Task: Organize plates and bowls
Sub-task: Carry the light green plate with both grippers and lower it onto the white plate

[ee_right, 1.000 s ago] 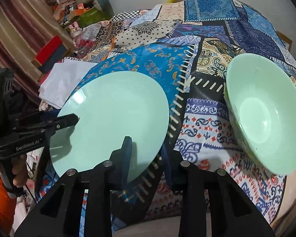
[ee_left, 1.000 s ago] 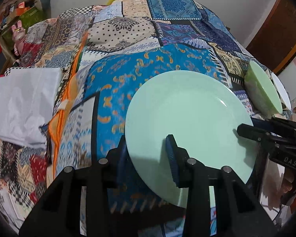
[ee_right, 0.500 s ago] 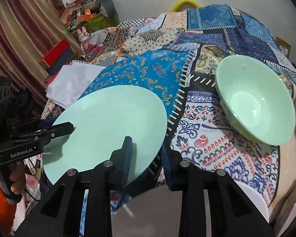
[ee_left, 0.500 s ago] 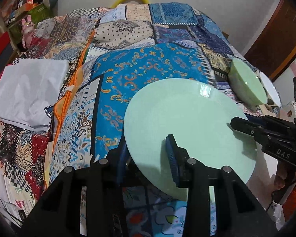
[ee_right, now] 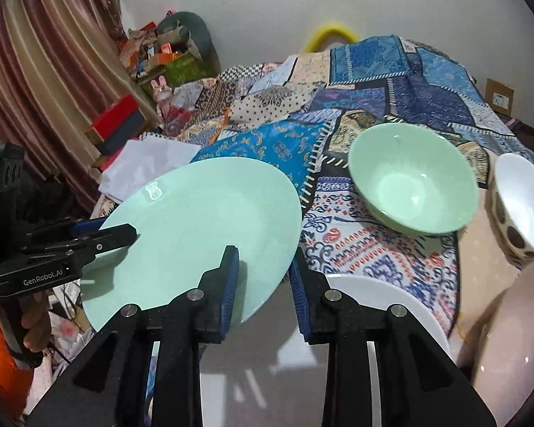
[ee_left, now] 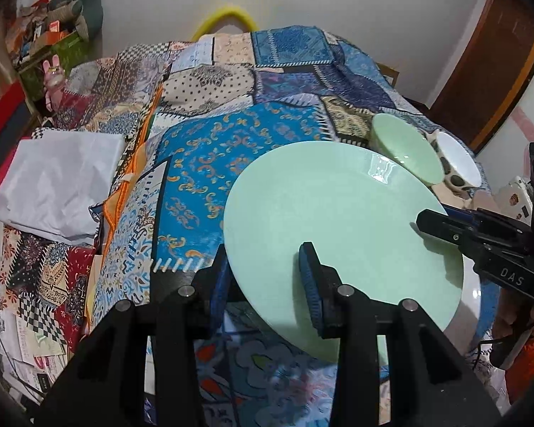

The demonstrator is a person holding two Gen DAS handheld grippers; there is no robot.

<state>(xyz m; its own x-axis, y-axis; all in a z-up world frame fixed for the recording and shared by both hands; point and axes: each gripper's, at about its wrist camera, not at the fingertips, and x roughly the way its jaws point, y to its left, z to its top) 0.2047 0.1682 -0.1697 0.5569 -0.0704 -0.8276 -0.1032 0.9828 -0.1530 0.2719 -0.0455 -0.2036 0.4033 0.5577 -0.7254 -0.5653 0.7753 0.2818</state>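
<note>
A large mint-green plate (ee_left: 338, 206) (ee_right: 203, 213) hangs tilted above the patchwork cloth, carried by both grippers. My left gripper (ee_left: 265, 267) is shut on its near-left rim, one pad over the plate and one under it. My right gripper (ee_right: 265, 263) is shut on the opposite rim in the same way. Each wrist view shows the other gripper's fingers (ee_left: 441, 224) (ee_right: 106, 235) clamped on the far edge. A mint-green bowl (ee_left: 406, 149) (ee_right: 413, 178) stands on the cloth beyond the plate. A white bowl with dark spots (ee_left: 457, 163) (ee_right: 523, 199) sits beside it.
A white plate (ee_right: 391, 306) lies just below my right gripper. The patchwork cloth (ee_left: 213, 149) covers the table. A crumpled white sheet (ee_left: 60, 178) (ee_right: 149, 156) lies at its left edge. Boxes and clutter (ee_right: 153, 53) line the wall and curtain side.
Both grippers have risen and drawn back with the green plate held between them. The bowls look farther away, and the spotted bowl and white plate have come into view.
</note>
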